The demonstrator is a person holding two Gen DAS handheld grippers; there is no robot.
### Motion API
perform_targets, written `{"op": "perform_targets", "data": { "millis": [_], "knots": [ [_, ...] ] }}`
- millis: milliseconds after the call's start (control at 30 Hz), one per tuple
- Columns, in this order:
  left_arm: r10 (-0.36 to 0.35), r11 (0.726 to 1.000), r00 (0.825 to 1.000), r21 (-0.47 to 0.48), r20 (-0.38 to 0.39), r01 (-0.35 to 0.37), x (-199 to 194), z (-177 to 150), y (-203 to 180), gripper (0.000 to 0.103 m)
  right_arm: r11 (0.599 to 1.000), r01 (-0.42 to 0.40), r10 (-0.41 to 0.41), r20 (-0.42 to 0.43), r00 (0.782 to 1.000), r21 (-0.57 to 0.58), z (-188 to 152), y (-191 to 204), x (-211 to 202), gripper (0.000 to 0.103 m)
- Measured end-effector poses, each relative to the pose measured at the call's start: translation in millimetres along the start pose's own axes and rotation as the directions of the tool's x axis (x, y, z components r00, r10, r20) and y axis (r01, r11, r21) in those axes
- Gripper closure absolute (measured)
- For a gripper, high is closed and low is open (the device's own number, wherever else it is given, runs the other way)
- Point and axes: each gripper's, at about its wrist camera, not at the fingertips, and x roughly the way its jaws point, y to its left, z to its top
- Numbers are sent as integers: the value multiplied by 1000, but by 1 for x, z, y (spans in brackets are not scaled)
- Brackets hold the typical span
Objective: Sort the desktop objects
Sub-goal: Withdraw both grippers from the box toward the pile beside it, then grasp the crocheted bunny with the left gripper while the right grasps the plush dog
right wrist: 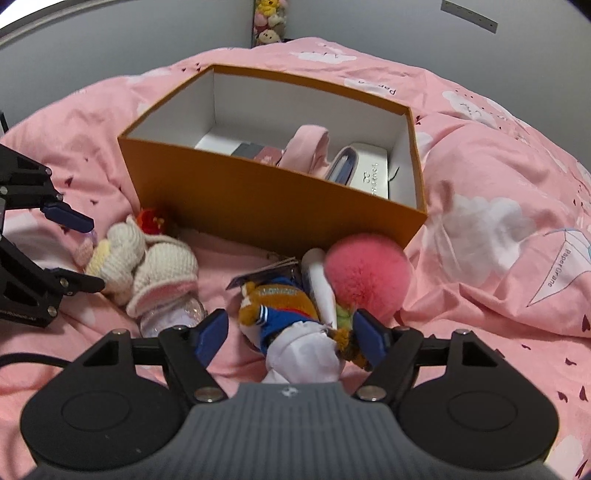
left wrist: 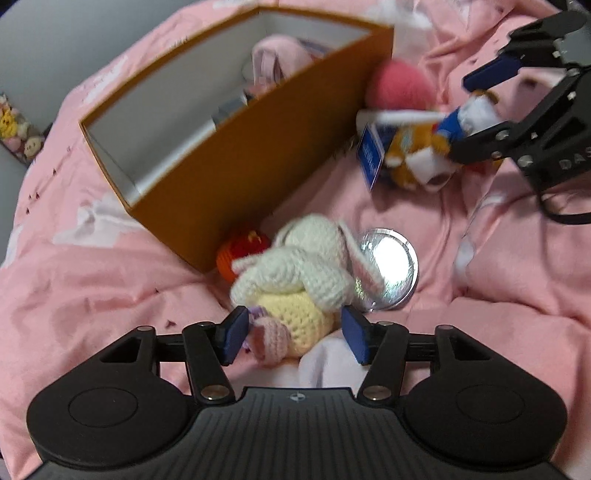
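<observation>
- Nearest the left wrist camera: left gripper [left wrist: 291, 334], black with blue pads, jaws apart and straddling the lower body of a cream and pale-yellow crocheted rabbit doll [left wrist: 295, 273]; the pads stand just beside the doll, and whether they touch it cannot be told.
- Nearest the right wrist camera: right gripper [right wrist: 291, 334], same make, jaws apart around a brown plush bear in a blue and white outfit [right wrist: 284, 314]; the right pad sits at the toy's brown fur, the left pad clear of it.
- Beside the rabbit doll: a round clear glass disc [left wrist: 388, 267], partly under the doll's ear, lying on the pink printed quilt [left wrist: 92, 280].
- Behind the rabbit doll: a small red and orange crocheted ornament [left wrist: 240, 251], touching the box's outer wall.
- Beside the bear: a white cylindrical stick [right wrist: 321, 280] and a round pink fluffy pom-pom [right wrist: 365, 277], the pom-pom resting against the box corner.
- Further back: an open orange cardboard box with white lining [right wrist: 273, 206], standing on the quilt and holding a pink strap, a white case and small flat items.
- Farthest: a cluster of small plush toys [right wrist: 267, 20] against the grey wall.
</observation>
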Motion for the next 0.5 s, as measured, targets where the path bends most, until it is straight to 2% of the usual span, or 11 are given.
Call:
{"op": "perform_targets", "data": {
  "millis": [200, 333, 500],
  "knots": [
    [-5, 999, 999, -34, -32, 4, 19, 2, 5, 35, 998, 36, -38, -46, 998, -48, -5, 4, 16, 26],
    [-43, 994, 998, -100, -50, 38, 29, 1, 12, 35, 999, 32, -35, -77, 996, -37, -7, 1, 28, 26],
    [-96, 975, 994, -207, -53, 84, 27, -2, 27, 43, 999, 39, -42, -100, 994, -30, -9, -2, 32, 44]
  ]
}}
